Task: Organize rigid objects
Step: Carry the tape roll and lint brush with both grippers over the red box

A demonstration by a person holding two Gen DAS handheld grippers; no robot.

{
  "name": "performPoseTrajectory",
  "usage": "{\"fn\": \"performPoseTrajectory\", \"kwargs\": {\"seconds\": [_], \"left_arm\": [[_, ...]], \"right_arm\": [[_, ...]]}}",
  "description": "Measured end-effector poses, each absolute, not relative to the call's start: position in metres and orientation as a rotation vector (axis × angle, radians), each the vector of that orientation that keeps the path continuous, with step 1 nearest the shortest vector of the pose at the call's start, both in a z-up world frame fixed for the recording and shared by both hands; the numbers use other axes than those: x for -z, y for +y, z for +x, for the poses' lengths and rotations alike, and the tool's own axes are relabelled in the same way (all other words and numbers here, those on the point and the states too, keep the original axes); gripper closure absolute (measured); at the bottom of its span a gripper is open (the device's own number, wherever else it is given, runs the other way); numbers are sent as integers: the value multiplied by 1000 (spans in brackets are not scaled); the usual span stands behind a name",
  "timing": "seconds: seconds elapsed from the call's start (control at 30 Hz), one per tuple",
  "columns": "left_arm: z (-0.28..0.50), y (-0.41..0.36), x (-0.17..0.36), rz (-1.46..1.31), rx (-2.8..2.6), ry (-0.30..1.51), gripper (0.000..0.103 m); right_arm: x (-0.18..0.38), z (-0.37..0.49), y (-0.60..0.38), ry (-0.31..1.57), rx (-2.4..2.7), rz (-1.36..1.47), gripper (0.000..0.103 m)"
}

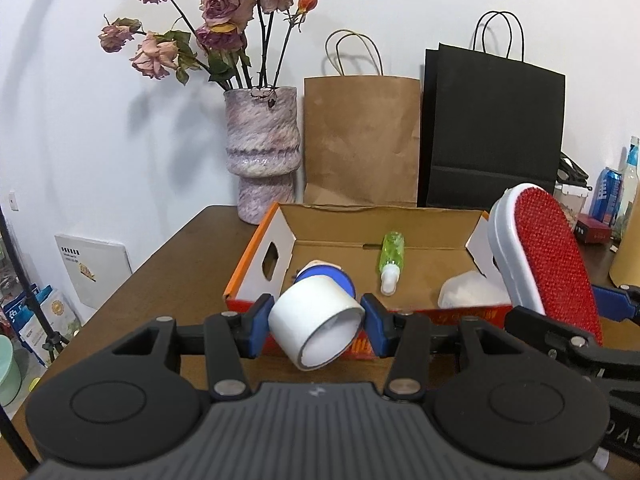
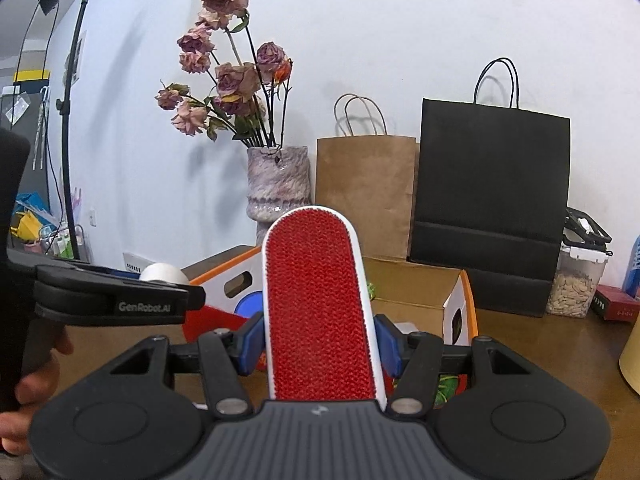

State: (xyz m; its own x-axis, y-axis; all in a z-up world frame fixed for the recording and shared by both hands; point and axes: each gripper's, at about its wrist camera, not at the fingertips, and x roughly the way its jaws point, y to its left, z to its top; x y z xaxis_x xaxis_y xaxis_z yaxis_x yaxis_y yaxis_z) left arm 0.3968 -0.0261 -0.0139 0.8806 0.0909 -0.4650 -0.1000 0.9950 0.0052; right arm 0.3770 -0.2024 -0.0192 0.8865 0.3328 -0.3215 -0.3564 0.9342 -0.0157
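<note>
My left gripper (image 1: 316,320) is shut on a white tape roll (image 1: 316,326), held just in front of the near wall of an open cardboard box (image 1: 256,248). Inside the box lie a green spray bottle (image 1: 391,262), a blue-rimmed round object (image 1: 340,276) and a white lump (image 1: 468,290). My right gripper (image 2: 320,340) is shut on a red and white lint brush (image 2: 316,300), held upright above the box's right end (image 2: 460,304). The brush also shows in the left wrist view (image 1: 548,256). The tape roll peeks out behind the left gripper in the right wrist view (image 2: 164,272).
A wooden table (image 1: 180,264) carries the box. Behind it stand a pink vase (image 1: 262,152) of dried roses, a brown paper bag (image 1: 360,140) and a black paper bag (image 1: 492,128). At the right are a can (image 1: 608,196), a bottle (image 1: 632,184) and a seed jar (image 2: 572,284).
</note>
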Motion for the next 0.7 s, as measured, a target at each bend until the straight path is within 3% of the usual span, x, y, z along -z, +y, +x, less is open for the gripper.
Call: {"fn": "performPoseTrajectory", "kwargs": {"seconds": [0.7], "left_arm": [[447, -19, 8, -41, -140, 464, 54]], "right_arm": [[12, 436, -191, 294, -344, -105, 47]]}}
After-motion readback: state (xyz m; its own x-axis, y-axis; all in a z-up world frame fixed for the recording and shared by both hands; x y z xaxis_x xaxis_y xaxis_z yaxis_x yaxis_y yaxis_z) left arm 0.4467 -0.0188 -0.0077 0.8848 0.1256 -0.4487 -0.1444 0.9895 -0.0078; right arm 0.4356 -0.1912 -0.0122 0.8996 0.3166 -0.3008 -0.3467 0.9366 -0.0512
